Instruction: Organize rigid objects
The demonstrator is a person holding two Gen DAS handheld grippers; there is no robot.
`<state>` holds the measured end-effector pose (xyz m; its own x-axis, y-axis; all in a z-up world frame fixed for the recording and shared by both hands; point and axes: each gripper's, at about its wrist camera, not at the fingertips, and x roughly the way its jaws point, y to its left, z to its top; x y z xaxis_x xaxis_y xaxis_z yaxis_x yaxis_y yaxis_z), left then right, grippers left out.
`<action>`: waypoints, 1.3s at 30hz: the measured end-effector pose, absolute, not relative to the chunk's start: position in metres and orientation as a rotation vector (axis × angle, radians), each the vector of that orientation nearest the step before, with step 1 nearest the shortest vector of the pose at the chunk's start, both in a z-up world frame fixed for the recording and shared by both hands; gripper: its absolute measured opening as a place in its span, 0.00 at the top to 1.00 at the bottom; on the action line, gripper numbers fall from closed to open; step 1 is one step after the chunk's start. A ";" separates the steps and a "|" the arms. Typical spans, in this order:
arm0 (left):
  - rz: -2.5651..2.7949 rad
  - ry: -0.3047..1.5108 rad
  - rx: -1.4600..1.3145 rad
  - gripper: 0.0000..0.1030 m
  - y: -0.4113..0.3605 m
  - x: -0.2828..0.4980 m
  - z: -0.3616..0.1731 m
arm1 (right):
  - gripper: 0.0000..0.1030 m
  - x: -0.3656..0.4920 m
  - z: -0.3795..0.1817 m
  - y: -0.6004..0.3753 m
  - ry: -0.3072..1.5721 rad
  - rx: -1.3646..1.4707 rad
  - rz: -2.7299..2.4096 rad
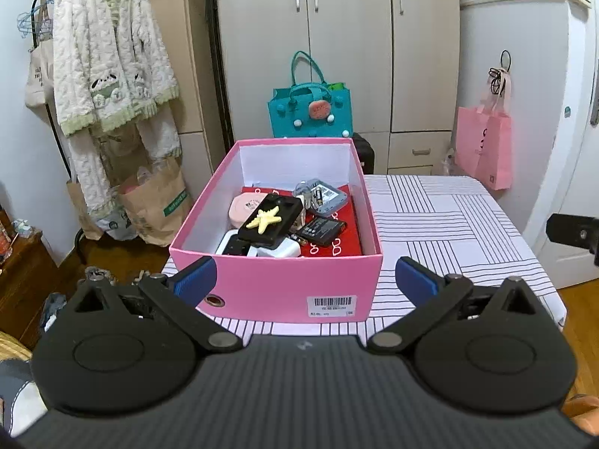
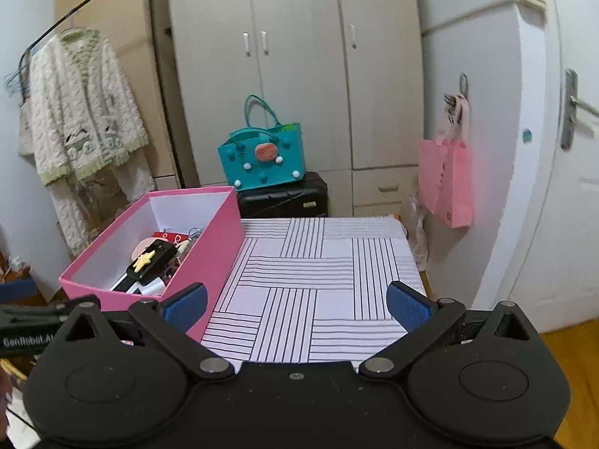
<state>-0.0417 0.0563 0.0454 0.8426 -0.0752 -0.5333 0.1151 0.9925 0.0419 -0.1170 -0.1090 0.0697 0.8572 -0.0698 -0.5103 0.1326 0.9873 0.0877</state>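
We see a striped surface before a wardrobe, carrying 1 pink box; 2 bags hang nearby. Both our grippers, left and right, hold jaws wide, empty.

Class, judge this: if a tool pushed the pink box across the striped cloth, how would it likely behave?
The pink box looks like thin card, so its walls may flex a little under pressure. It sits flat and low, so it probably slides rather than tips. The loose items inside, like the black case with the yellow starfish, may shift.
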 end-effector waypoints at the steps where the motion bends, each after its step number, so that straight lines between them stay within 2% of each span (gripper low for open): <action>1: -0.097 0.564 0.072 0.00 0.057 -0.041 0.045 | 0.00 -0.116 0.068 -0.110 0.539 0.128 -0.105; 39: -0.049 0.591 0.139 0.00 0.046 -0.032 0.038 | 0.00 -0.107 0.052 -0.102 0.571 0.058 -0.113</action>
